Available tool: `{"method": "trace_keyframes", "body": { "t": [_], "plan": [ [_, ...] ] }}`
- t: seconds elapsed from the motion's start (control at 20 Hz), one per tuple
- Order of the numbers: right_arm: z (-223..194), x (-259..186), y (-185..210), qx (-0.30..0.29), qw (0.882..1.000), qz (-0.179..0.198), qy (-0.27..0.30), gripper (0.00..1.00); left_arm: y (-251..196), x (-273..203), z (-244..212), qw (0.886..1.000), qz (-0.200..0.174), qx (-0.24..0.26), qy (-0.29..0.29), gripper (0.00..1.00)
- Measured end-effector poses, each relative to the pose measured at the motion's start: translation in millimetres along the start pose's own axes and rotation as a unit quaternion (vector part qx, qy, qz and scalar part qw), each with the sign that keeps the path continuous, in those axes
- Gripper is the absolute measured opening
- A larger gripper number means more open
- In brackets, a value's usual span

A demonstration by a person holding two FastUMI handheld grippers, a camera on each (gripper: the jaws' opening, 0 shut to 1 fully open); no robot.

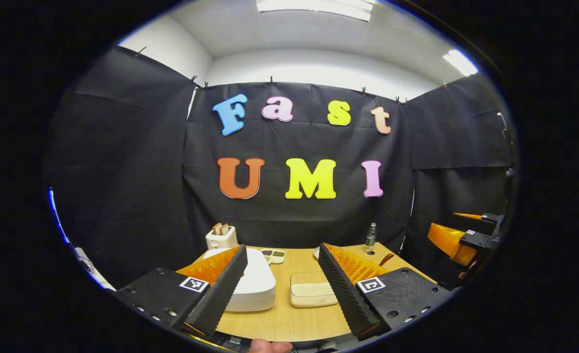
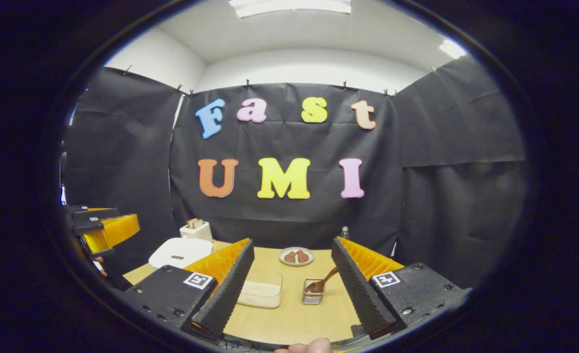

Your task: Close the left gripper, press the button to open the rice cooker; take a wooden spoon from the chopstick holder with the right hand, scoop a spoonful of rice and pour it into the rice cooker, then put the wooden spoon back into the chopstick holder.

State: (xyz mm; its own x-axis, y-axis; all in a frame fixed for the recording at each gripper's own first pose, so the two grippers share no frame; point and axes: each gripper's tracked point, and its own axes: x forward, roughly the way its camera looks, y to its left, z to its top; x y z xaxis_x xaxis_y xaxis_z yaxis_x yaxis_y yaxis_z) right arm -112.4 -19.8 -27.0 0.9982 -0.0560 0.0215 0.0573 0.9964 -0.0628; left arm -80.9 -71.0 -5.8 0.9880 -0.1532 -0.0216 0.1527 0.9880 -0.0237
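I hold both grippers above the near edge of the wooden table (image 2: 289,318), neither touching anything. My left gripper (image 1: 282,287) has its fingers spread wide and grips nothing; past them the white rice cooker (image 1: 250,284) sits with its lid down on the left side of the table. My right gripper (image 2: 292,287) is likewise wide open and empty. Between its fingers stands the metal chopstick holder (image 2: 313,293) with the wooden spoon (image 2: 325,282) leaning out of it toward the right. Left of the holder lies a shallow cream box (image 2: 262,290). At the far side are a toaster (image 2: 196,229), a plate (image 2: 296,257) and a bottle (image 1: 371,235).
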Motion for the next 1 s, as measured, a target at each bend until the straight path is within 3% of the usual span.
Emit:
{"method": "trace_keyframes", "body": {
  "t": [0.35,1.0],
  "plan": [
    [-25,-23,13,0.009,1.0,0.003,0.022,1.0,-4,-21,-7,0.999,-0.009,0.032,-0.006,0.95],
    [-36,-19,-2,0.021,0.999,0.003,0.025,1.0,-27,-16,-14,0.999,-0.018,0.028,-0.009,0.95]
  ]
}}
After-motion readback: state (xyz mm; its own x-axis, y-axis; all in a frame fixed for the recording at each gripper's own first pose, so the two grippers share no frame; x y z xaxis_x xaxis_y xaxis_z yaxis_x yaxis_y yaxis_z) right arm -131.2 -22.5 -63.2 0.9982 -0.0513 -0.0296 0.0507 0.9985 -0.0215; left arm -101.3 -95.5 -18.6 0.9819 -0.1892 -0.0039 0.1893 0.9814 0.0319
